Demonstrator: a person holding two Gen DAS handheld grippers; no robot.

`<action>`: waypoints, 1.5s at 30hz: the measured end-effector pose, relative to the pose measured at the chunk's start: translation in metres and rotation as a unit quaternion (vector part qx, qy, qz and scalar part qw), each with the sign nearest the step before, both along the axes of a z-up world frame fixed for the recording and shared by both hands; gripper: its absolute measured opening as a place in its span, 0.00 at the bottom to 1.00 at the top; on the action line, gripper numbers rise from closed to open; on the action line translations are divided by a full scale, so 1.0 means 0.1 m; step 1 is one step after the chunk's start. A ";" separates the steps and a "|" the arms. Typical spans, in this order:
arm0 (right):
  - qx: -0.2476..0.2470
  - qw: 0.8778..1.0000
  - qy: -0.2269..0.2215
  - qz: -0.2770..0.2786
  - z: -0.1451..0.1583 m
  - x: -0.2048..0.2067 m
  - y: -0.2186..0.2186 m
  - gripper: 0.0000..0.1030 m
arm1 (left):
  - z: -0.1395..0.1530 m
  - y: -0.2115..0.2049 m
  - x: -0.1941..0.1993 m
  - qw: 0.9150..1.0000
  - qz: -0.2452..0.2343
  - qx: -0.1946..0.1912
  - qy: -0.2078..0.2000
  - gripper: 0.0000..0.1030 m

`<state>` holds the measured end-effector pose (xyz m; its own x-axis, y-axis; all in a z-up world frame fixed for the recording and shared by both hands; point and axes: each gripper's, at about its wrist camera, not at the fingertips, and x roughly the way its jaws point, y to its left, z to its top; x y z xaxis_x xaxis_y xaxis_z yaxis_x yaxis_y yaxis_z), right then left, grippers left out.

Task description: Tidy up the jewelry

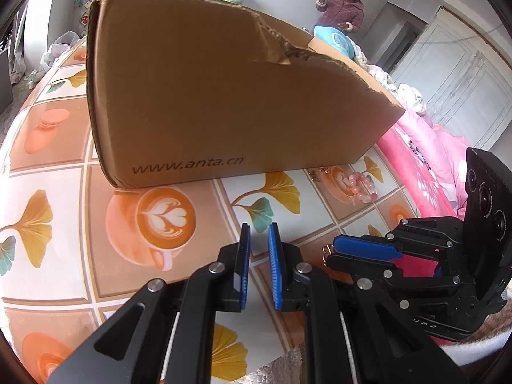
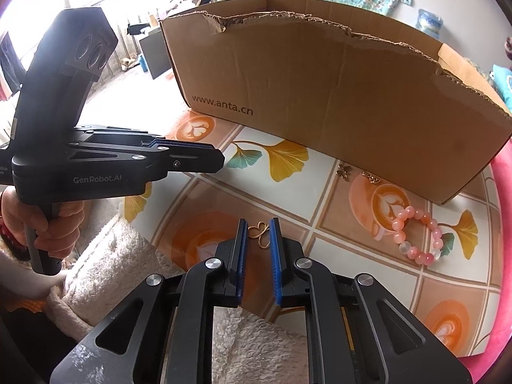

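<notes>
A gold butterfly-shaped charm [image 2: 260, 235] lies on the patterned tablecloth [image 2: 368, 288], and the blue pads of my right gripper [image 2: 258, 224] are shut on it from both sides. From the left wrist view the same charm [image 1: 325, 252] shows at the tip of the right gripper [image 1: 332, 251]. My left gripper [image 1: 259, 227] hovers over the cloth with a narrow gap between its pads and nothing in it; the right wrist view shows it [image 2: 220, 160] at the left. A pink bead bracelet [image 2: 419, 236] lies to the right. A torn cardboard box [image 2: 320, 96] stands behind.
A small dark butterfly charm [image 2: 344, 170] and a short gold piece [image 2: 371, 178] lie against the box's front wall. Pink bedding [image 1: 425, 166] borders the table on the right. A person [image 1: 340, 9] stands far behind. A hand [image 2: 48, 220] grips the left tool above a fluffy white sleeve [image 2: 105, 256].
</notes>
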<state>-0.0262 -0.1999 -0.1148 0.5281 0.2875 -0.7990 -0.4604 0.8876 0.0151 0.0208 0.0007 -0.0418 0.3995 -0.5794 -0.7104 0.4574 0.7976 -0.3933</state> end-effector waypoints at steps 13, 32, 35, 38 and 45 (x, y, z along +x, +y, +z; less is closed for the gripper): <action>-0.038 0.996 0.050 0.057 0.01 0.18 0.05 0.28 | 0.01 0.00 0.00 1.000 -0.005 0.006 -0.002 0.11; -0.106 0.984 0.108 0.089 0.09 0.44 0.45 0.17 | 0.01 0.01 0.02 1.000 -0.005 0.004 0.000 0.11; -0.104 0.984 0.111 0.089 0.09 0.49 0.42 0.17 | 0.00 0.01 0.02 1.000 -0.005 0.003 0.001 0.11; -0.101 0.985 0.114 0.087 0.11 0.48 0.36 0.17 | 0.00 0.02 0.02 1.000 -0.005 0.001 0.001 0.11; -0.093 0.985 0.121 0.081 0.11 0.52 0.30 0.03 | 0.01 0.03 0.01 1.000 -0.004 0.000 -0.001 0.11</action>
